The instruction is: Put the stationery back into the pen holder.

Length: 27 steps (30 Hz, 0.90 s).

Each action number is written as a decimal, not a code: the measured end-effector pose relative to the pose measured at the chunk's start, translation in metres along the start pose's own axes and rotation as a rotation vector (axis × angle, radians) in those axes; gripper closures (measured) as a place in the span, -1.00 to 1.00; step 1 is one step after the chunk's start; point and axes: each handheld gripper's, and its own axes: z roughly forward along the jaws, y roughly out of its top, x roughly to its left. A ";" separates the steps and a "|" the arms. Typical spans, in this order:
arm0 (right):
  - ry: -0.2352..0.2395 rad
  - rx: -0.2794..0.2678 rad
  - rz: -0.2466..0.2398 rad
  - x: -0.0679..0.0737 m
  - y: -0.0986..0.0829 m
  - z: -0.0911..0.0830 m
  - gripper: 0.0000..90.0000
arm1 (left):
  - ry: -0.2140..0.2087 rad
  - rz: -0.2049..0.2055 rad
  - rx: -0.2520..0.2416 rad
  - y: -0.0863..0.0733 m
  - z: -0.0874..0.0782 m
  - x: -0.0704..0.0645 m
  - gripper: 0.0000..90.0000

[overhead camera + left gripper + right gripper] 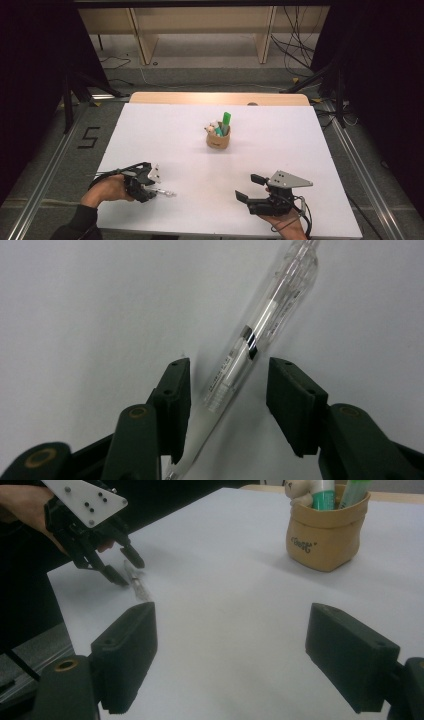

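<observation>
Two claws are over the white bench (150,130), one in each of my hands. My left claw (227,385) is down near the bench's near-left corner, released, its jaws standing apart on either side of a clear pen (260,325). The pen lies flat on the bench between the jaws, slanting away from me; I cannot tell whether the left jaw touches it, and the other jaw is clear of it. In the high view the left claw (159,189) points toward the middle of the bench and the pen (165,192) sticks out past its tips.

My right claw (230,650) sits near the near edge, toward the right corner, released too, jaws wide and holding nothing. In the high view the right claw (250,187) points left.

Toward the far middle of the bench, well apart from both claws, stands a tan pouch (218,138) with green markers (226,121) and a small pale figure upright in it.
</observation>
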 end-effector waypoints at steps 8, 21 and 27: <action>0.002 0.002 0.001 0.000 0.000 0.001 -0.52 | -0.042 0.019 0.019 0.003 0.001 0.002 0.38; 0.004 0.004 -0.001 0.001 0.000 0.001 -0.51 | -0.089 0.061 0.036 0.006 0.001 0.001 0.75; 0.005 0.001 0.001 0.001 0.000 0.000 -0.51 | -0.101 0.026 0.041 0.006 0.001 0.003 0.76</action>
